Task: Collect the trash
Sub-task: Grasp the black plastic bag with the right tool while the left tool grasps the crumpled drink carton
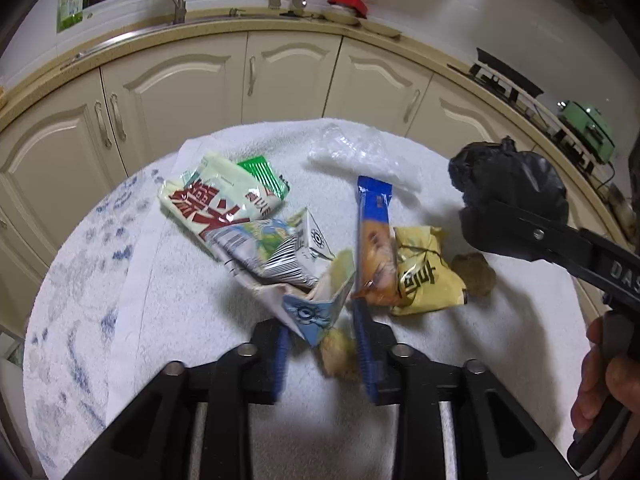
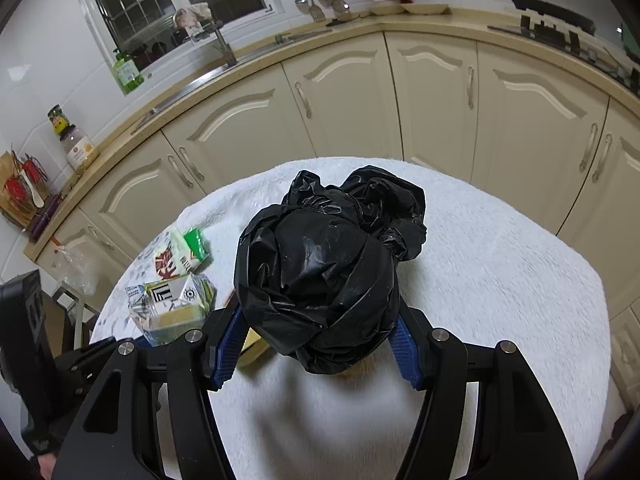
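A flattened milk carton (image 1: 280, 252) lies tilted on the white towel (image 1: 180, 320). Its blue-and-white lower corner fills the gap between the blue pads (image 1: 280, 360) of my left gripper (image 1: 320, 332), which is shut on it. A blurred yellowish lump (image 1: 338, 354) sits beside that corner. My right gripper (image 2: 318, 320) is shut on a bunched black plastic bag (image 2: 320, 272), with its pads pressed into both sides. The left wrist view shows that bag (image 1: 508, 176) held off to the right. Loose on the towel are a blue-orange bar wrapper (image 1: 374, 240), a yellow wrapper (image 1: 424, 276) and a green-white packet (image 1: 216, 204).
A brown crumpled lump (image 1: 474, 268) and clear plastic film (image 1: 360, 152) also lie on the towel. Cream cabinet doors (image 1: 280, 72) curve behind the table, under a counter with a sink tap (image 1: 180, 4). A person's hand (image 1: 600, 384) grips the right gripper's handle.
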Tool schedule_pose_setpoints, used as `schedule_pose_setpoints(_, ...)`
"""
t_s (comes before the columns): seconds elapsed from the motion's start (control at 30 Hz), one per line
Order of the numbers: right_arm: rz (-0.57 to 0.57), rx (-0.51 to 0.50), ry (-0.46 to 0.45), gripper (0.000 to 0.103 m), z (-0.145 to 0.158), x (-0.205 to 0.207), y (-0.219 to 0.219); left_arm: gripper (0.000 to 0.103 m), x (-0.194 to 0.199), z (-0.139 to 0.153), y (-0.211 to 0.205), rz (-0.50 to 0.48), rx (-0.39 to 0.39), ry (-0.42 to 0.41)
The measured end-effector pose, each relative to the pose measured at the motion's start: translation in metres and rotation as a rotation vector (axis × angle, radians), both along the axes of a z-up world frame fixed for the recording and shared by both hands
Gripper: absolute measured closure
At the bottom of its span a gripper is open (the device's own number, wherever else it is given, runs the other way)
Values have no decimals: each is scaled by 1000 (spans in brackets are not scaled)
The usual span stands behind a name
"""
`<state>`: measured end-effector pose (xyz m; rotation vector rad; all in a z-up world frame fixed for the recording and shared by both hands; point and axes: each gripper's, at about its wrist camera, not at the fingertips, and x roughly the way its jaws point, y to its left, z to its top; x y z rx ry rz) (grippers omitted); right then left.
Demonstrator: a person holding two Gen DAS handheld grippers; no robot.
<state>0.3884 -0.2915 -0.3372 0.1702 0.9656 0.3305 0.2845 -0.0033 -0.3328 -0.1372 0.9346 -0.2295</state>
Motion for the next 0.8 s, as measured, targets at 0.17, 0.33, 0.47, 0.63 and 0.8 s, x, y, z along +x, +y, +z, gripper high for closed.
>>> schedule_pose_setpoints(0.17, -6, -3, 4, 39, 1, -11, -3, 12, -7, 7, 7, 45, 7, -46)
schedule_pose_setpoints(0.33, -10, -6, 3, 39, 3, -14, -5, 11, 16, -10, 11, 77, 50, -10)
schedule_pose_setpoints(0.47, -7, -11, -3, 39, 5, -15, -7, 25, 23, -15, 9, 99, 67, -24)
schedule_pose_setpoints(0.63, -5, -13, -5, 39, 7, -17, -7, 28, 20, -17, 15, 97, 36, -29)
schedule_pose_setpoints(0.8, -10, -7, -15, 39, 13, -27, -11, 28, 0, -10, 19, 100, 22, -34)
